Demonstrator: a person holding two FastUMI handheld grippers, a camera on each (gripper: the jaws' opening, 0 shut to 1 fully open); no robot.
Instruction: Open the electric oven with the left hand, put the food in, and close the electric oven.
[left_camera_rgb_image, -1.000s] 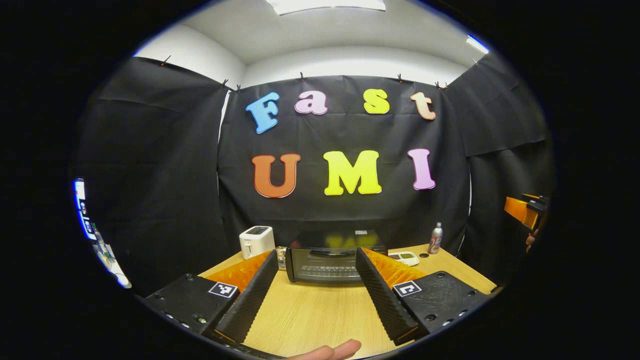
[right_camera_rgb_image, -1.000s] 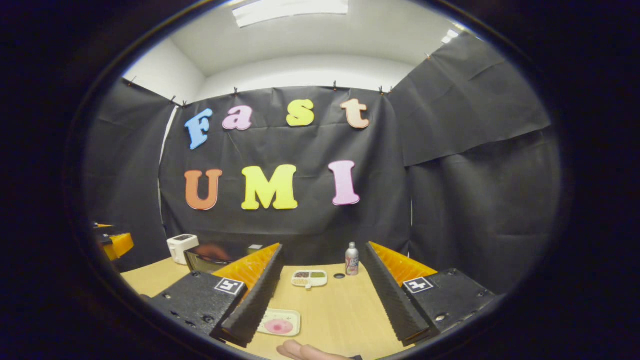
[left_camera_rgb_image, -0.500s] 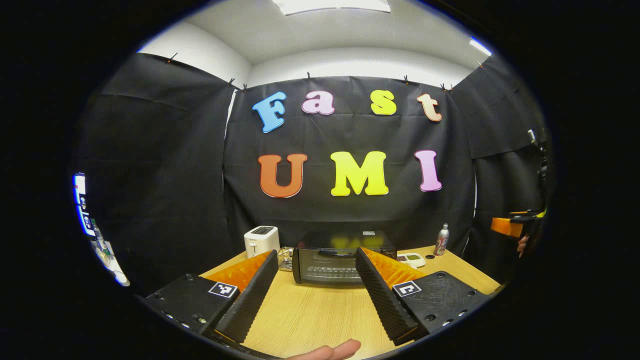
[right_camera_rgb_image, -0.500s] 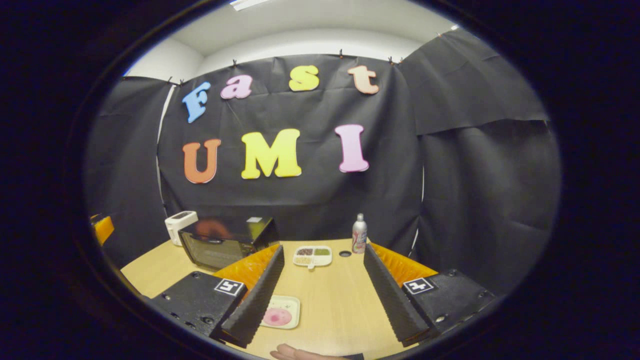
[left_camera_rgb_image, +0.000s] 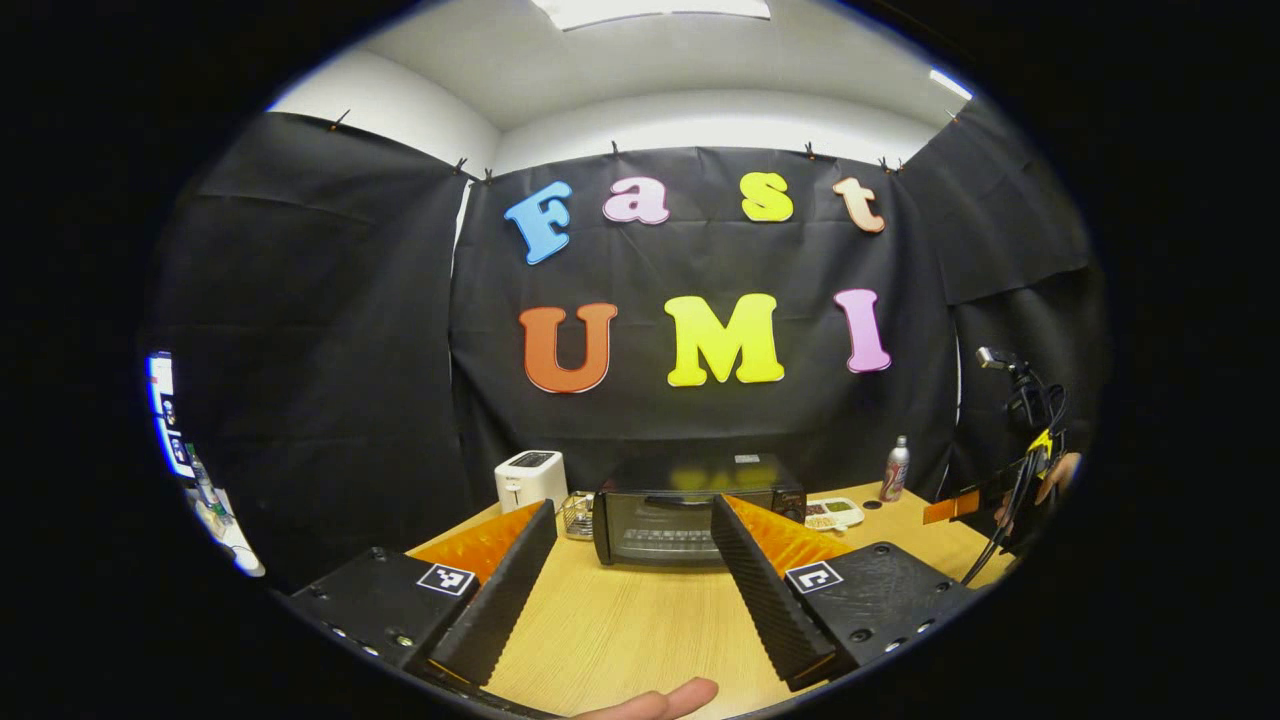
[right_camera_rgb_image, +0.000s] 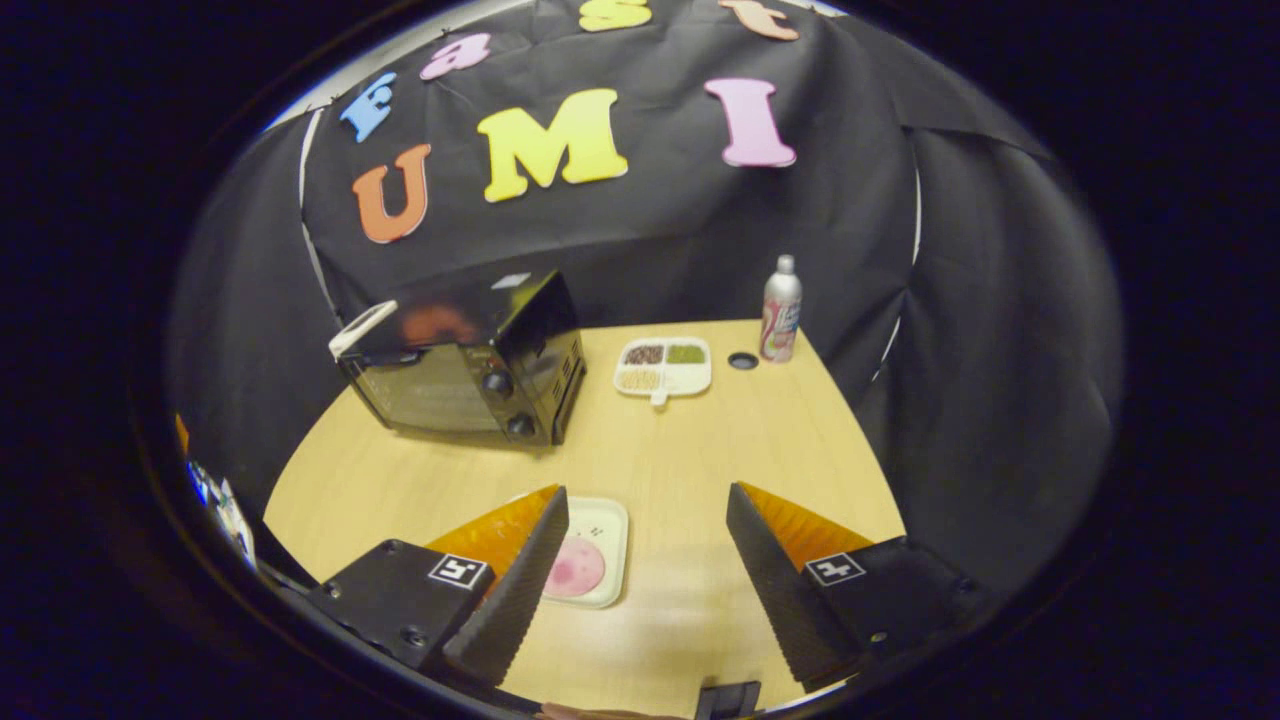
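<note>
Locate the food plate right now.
In the right gripper view the food plate lies flat on the table, just ahead of the right gripper beside its left finger, nearer than the closed oven.

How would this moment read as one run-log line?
oven: closed | left gripper: open, facing oven | right gripper: open above food tray
</note>
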